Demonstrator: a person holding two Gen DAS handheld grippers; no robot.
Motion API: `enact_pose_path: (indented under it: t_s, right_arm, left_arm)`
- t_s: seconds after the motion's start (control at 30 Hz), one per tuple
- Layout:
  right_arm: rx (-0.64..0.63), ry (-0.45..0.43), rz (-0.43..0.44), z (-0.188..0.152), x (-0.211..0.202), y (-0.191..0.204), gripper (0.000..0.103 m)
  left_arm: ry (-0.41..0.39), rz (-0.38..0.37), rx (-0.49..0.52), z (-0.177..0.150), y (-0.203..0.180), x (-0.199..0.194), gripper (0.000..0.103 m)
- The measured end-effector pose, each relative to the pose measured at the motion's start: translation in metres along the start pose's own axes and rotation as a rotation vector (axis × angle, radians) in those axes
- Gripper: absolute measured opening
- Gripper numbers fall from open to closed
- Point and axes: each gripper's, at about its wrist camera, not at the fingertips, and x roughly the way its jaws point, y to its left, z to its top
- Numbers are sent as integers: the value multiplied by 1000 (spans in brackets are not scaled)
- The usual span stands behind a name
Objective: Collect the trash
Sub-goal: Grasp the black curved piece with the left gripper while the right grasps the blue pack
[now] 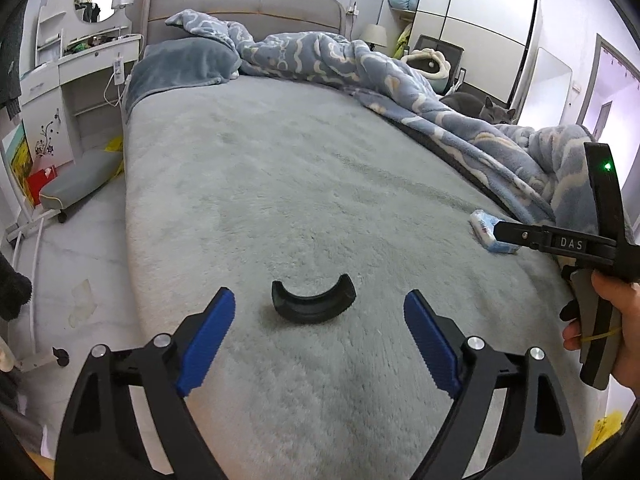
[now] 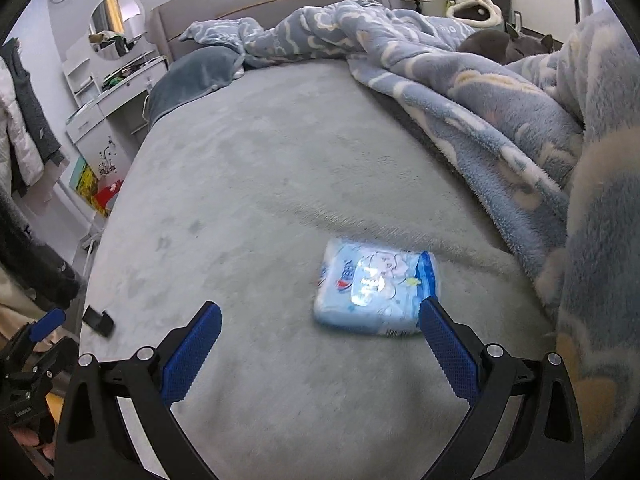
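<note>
- The bed point(image 1: 280, 168) carries everything, covered in a grey plush sheet.
- A black curved piece point(image 1: 313, 300) lies on the sheet near the foot edge.
- A light-blue tissue pack point(image 2: 376, 288) lies flat toward the foot end, close to the blanket's edge.
- A blue patterned blanket point(image 1: 400, 84) is bunched along one side edge and up to the headboard.
- A grey-blue pillow point(image 1: 180, 64) sits at a head corner.
- A grey cat point(image 1: 480, 108) rests beyond the blanket.

Light: we see even, cool, bright daylight.
Glare: washes out the tissue pack point(image 2: 374, 290).
Blur: slight, right view.
Edges: fisheye bending, black corners.
</note>
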Motion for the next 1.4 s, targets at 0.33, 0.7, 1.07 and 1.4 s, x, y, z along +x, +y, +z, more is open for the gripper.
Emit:
enact_pose_path:
  t_s: [0.33, 0.7, 1.07, 1.4]
  right_arm:
    - [-7, 19, -36, 5, 17, -6, 100]
    - [10, 18, -106, 8, 26, -14, 100]
    - [61, 67, -133, 9, 41, -22, 100]
    - [96, 84, -148, 8, 34, -28, 72]
  left_arm:
    - [65, -8, -79, 2, 10, 25, 74]
    - [78, -32, -45, 6, 4, 39, 50]
    - [50, -63, -61, 13, 12, 25, 49]
    - [35, -57, -59, 19, 14, 6, 49]
